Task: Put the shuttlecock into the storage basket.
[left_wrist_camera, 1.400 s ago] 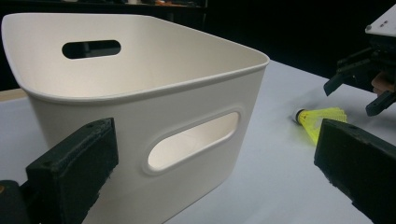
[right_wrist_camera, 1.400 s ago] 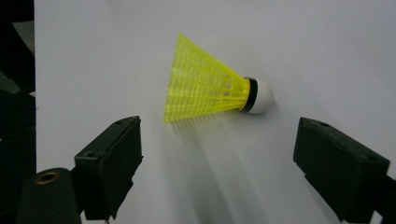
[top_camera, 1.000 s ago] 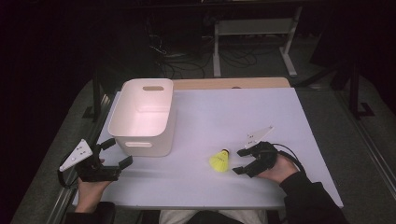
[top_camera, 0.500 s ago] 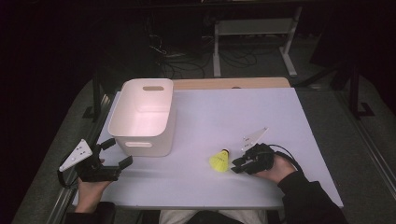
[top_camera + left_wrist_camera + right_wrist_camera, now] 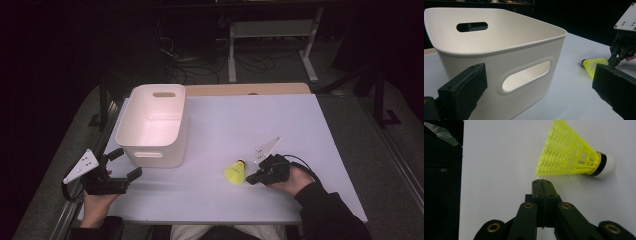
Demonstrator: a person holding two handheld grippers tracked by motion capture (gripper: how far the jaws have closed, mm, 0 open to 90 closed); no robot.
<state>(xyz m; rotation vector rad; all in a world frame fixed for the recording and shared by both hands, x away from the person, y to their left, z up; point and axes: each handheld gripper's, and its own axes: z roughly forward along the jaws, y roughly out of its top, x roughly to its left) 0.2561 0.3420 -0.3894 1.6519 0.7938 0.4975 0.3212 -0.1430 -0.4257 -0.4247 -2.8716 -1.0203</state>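
Note:
A yellow shuttlecock [image 5: 235,172] [image 5: 571,157] with a white cork tip lies on its side on the white table [image 5: 280,125]. My right gripper [image 5: 250,181] [image 5: 541,181] rests on the table just right of it. Its jaws have just been closing and now stand shut, pressed together with nothing between them, the tips at the rim of the skirt. My left gripper [image 5: 126,162] [image 5: 539,85] is open at the front left, facing the near wall of a white bin [image 5: 150,152] [image 5: 524,57]. The left gripper view also has the shuttlecock [image 5: 594,65] and the right gripper [image 5: 612,61] farther off.
The bin stands empty at the table's left, with a handle slot in each end. A wooden strip [image 5: 250,89] runs along the table's far edge. Beyond it are a dark floor, cables and a metal stand [image 5: 272,45].
The right gripper's jaws have come together from wide open, and the hand has shifted slightly beside the shuttlecock. The left gripper, bin and shuttlecock have stayed put.

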